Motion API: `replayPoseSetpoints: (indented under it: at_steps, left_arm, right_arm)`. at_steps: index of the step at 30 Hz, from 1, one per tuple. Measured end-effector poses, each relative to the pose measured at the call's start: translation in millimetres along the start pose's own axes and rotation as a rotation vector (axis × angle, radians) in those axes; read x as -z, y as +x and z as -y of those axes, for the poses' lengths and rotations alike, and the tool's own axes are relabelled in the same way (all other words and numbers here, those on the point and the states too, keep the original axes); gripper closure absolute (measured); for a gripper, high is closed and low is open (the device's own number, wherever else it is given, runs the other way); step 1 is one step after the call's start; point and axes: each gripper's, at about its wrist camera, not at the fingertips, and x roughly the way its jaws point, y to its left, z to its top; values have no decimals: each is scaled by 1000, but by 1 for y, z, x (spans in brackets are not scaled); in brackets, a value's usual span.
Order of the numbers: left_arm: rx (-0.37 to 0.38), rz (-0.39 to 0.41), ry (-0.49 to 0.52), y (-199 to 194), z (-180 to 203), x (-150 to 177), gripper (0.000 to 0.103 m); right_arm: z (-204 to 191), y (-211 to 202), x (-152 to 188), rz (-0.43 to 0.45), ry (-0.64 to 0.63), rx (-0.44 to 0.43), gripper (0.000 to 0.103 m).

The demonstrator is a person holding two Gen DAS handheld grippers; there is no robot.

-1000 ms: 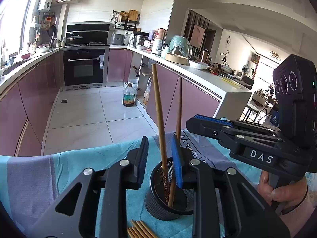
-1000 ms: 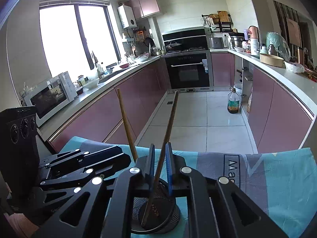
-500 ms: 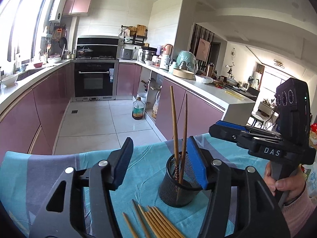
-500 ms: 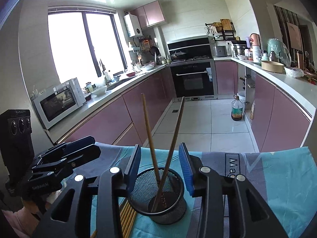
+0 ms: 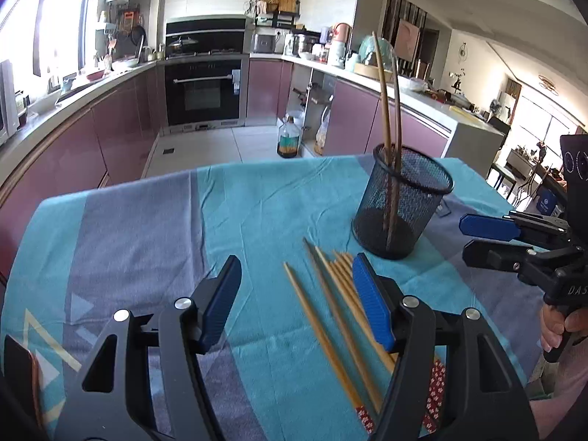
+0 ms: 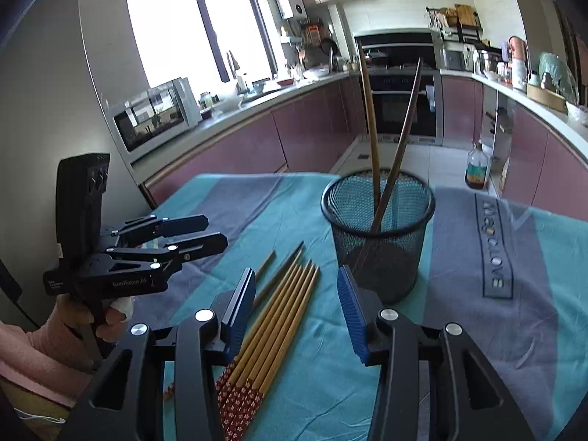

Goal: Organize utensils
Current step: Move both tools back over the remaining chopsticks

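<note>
A black mesh cup (image 5: 402, 200) stands upright on the blue tablecloth (image 5: 147, 228) and holds two chopsticks (image 5: 389, 117). It also shows in the right wrist view (image 6: 378, 235), with the two chopsticks (image 6: 371, 128) leaning apart. Several wooden chopsticks (image 5: 341, 316) with red patterned ends lie side by side on the cloth near the cup; they also show in the right wrist view (image 6: 279, 316). My left gripper (image 5: 297, 305) is open and empty, above these chopsticks. My right gripper (image 6: 297, 312) is open and empty, just short of the cup.
The table's far edge (image 5: 257, 163) drops to the kitchen floor. Purple cabinets (image 6: 257, 147) run along the left wall, an oven (image 5: 204, 92) stands at the back. A bottle (image 5: 288, 139) stands on the floor.
Both grippers have opened, let go of a chopstick each into the cup, and pulled back from the cup toward me. The loose chopsticks on the cloth have come into fuller view.
</note>
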Motion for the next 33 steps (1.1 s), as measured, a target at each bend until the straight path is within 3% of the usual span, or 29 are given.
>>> replayPoseSetpoints:
  at_steps: [7, 22, 33]
  left_arm:
    - [-2, -78, 4, 11, 4, 34, 41]
    - [13, -156, -14, 23, 20, 38, 42]
    - [-8, -192, 16, 34, 25, 42, 52]
  right_arm:
    - [-3, 34, 24, -115, 30, 38, 60]
    - [-8, 45, 42, -164, 44, 87, 67]
    - [-15, 51, 41, -170, 24, 124, 69]
